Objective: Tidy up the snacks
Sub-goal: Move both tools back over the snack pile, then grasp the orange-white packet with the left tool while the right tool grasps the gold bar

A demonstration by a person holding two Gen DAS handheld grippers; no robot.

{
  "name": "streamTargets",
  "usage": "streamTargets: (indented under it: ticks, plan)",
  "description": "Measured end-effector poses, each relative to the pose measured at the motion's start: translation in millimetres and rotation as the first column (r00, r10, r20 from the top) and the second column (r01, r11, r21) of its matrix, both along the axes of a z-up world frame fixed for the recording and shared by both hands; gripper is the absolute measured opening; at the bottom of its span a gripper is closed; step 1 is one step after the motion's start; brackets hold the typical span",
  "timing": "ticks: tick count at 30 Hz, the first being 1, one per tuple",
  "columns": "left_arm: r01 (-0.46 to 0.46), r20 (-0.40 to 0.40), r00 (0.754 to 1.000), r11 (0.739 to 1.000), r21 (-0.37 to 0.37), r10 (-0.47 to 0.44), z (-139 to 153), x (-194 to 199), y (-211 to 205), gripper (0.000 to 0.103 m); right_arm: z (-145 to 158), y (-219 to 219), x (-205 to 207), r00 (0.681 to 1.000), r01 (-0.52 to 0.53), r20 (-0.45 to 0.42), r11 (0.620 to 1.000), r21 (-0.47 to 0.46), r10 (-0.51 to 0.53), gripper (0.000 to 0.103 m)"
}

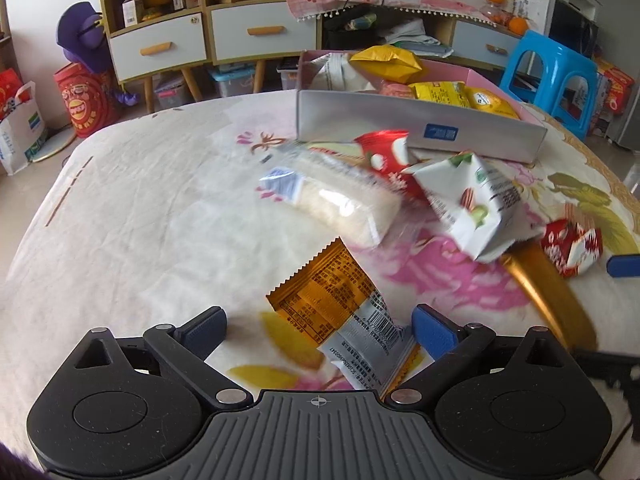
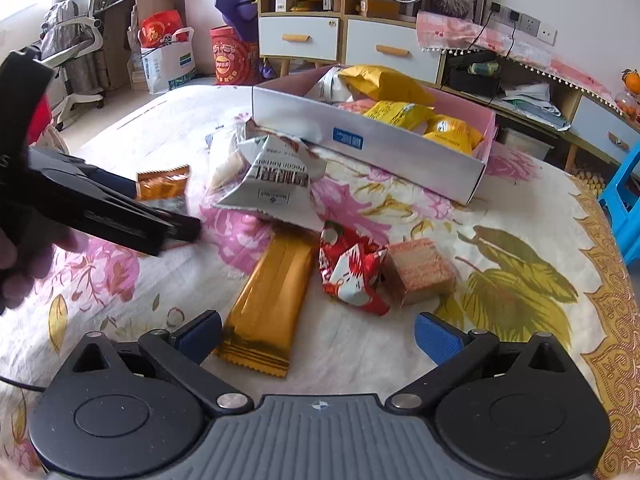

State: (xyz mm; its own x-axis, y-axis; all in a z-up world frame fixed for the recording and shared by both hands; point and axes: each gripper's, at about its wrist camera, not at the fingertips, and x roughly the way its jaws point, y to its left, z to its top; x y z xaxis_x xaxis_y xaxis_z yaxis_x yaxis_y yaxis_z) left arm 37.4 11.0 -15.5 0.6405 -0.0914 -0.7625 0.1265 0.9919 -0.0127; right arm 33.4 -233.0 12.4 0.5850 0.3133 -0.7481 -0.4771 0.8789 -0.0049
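Note:
My left gripper (image 1: pixel 320 330) is open, its jaws on either side of an orange-and-silver snack packet (image 1: pixel 340 304) lying on the floral cloth; the packet also shows in the right wrist view (image 2: pixel 164 190). Beyond it lie a clear rice-cracker pack (image 1: pixel 336 196), a white nut bag (image 1: pixel 476 204) and a red packet (image 1: pixel 386 156). My right gripper (image 2: pixel 318 334) is open and empty above a long gold bar (image 2: pixel 268 300), a red-and-white packet (image 2: pixel 352 272) and a brown cube snack (image 2: pixel 420 272). The white-and-pink box (image 2: pixel 400 152) holds several yellow bags.
The left gripper's black body (image 2: pixel 100 208) reaches in from the left of the right wrist view. A blue stool (image 1: pixel 552 76) stands right of the table. Cabinets with drawers (image 1: pixel 260 36) line the back wall. The table's edge (image 1: pixel 60 184) curves at the left.

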Motion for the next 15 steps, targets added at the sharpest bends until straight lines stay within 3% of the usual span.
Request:
streamTargets:
  ticks: [8, 15]
  plan:
    - [0.019, -0.036, 0.999, 1.0, -0.01, -0.019, 2.8, -12.4, 25.2, 0.1, -3.9, 8.6, -6.7, 0.999, -0.029, -0.026, 1.0, 0.008, 0.029, 0.095]
    - [0.017, -0.049, 0.999, 0.997, -0.073, -0.02, 8.2, -16.1, 20.9, 0.1, -2.4, 20.7, -7.9, 0.998, -0.053, -0.023, 0.998, 0.025, 0.054, 0.091]
